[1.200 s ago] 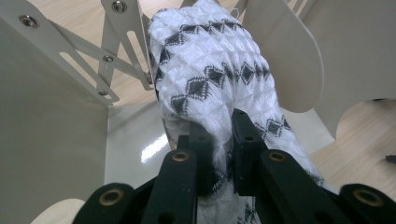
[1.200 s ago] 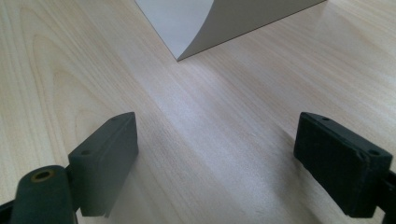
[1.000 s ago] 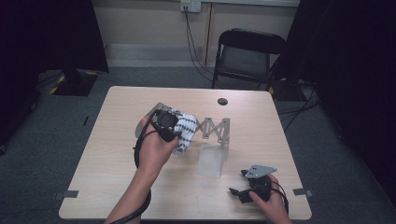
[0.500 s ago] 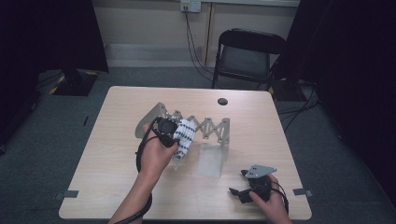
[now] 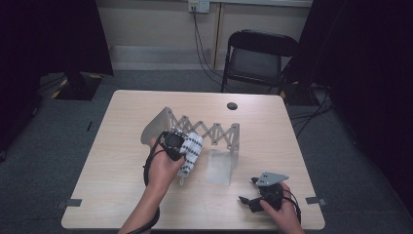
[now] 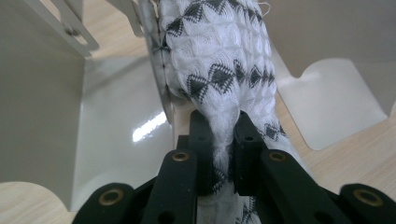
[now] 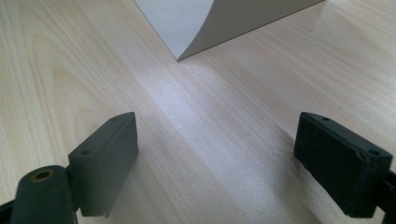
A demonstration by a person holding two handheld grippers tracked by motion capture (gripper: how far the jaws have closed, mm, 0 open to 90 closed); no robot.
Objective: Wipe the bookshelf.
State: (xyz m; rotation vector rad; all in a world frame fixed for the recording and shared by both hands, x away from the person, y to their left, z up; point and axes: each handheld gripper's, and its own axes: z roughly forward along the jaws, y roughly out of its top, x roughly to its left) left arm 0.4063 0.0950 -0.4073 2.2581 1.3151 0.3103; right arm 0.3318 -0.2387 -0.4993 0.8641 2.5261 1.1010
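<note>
While clamped, the cloth hangs lengthwise downward.

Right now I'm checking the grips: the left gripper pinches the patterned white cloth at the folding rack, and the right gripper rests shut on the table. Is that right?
Not quite. The right gripper is open, its jaws wide apart over the table, as the right gripper view shows. The left gripper does pinch the cloth at the rack.

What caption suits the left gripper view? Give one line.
Left gripper pinching a white black-patterned cloth beside a grey accordion rack.
</note>
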